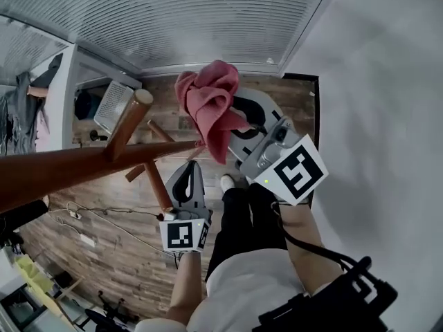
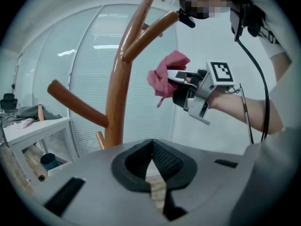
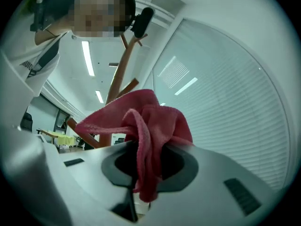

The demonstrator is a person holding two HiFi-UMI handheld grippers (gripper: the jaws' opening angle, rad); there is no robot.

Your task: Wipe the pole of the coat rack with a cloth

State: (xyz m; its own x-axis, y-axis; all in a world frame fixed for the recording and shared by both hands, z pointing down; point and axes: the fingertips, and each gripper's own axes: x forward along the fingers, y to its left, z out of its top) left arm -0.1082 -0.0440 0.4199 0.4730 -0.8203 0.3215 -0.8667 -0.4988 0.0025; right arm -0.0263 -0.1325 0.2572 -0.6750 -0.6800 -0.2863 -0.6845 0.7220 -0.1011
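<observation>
Wood-plank floor [image 1: 118, 254]; slatted blinds [image 1: 208, 19] over glass wall; plain white wall [image 1: 387, 81]; ceiling strip lights [image 3: 88, 58].

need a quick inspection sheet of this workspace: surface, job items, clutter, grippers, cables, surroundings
surface: wooden floor; no worktop in use
job's things: coat rack pole, upright with branching pegs; pink cloth, bunched, apart from the pole
clutter: grey fabric on a white table, bins beneath
grippers: right hand-held gripper shut on the cloth; left hand-held gripper shut, empty
cables: black cable along the right forearm; power strip with leads on the floor
surroundings: slatted blinds; plain white wall
</observation>
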